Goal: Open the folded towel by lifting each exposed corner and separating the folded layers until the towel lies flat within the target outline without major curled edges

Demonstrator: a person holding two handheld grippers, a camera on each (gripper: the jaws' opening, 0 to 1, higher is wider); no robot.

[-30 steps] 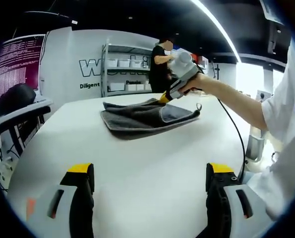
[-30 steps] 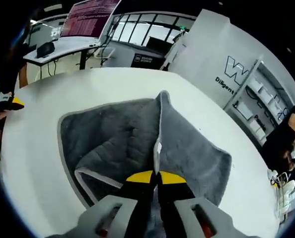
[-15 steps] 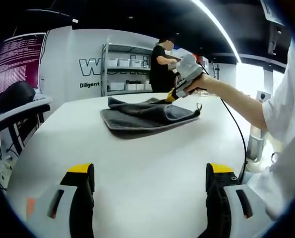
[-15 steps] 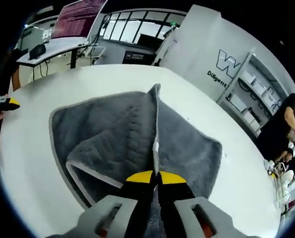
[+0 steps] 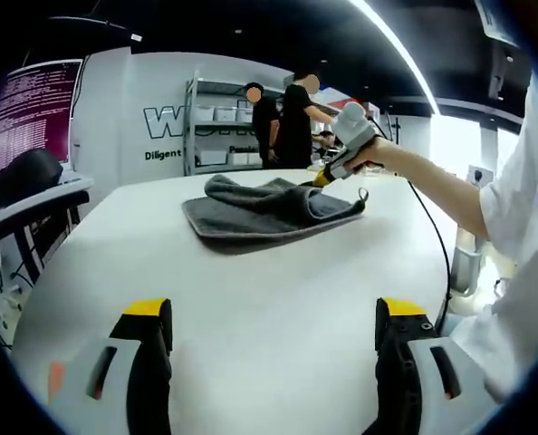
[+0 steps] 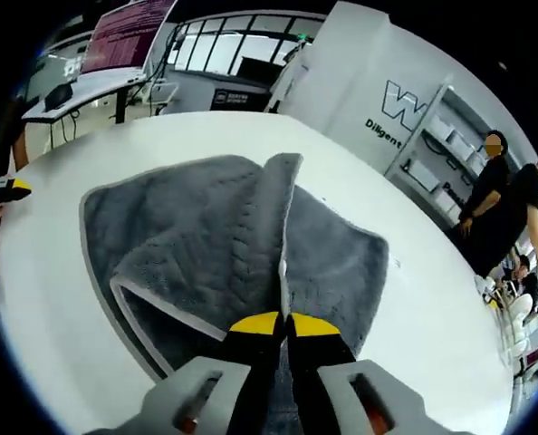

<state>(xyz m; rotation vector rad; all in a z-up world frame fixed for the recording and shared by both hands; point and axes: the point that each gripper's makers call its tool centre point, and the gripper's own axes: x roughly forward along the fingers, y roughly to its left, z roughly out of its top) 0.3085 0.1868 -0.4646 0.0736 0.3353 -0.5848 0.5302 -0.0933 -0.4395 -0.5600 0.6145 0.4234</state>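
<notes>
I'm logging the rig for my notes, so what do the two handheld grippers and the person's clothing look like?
Left gripper: grey body, black jaws with yellow tips, orange marks on each side. Right gripper: the same grey body, black jaws and yellow tips; in the left gripper view a black cable trails from it. The person wears a white short sleeve with a small red and blue badge.

Right gripper [image 6: 283, 324] pinches the grey towel's [image 6: 206, 245] lifted layer.

Bright, even light falls from a ceiling strip light [image 5: 405, 50] onto the white table [image 5: 251, 290], which shines pale with only a soft shadow beneath the towel [image 5: 269, 207]. Both views are sharp at the middle, but straight lines bow toward the edges, and the shelves [image 6: 441, 163] beyond the table look slightly soft.
</notes>
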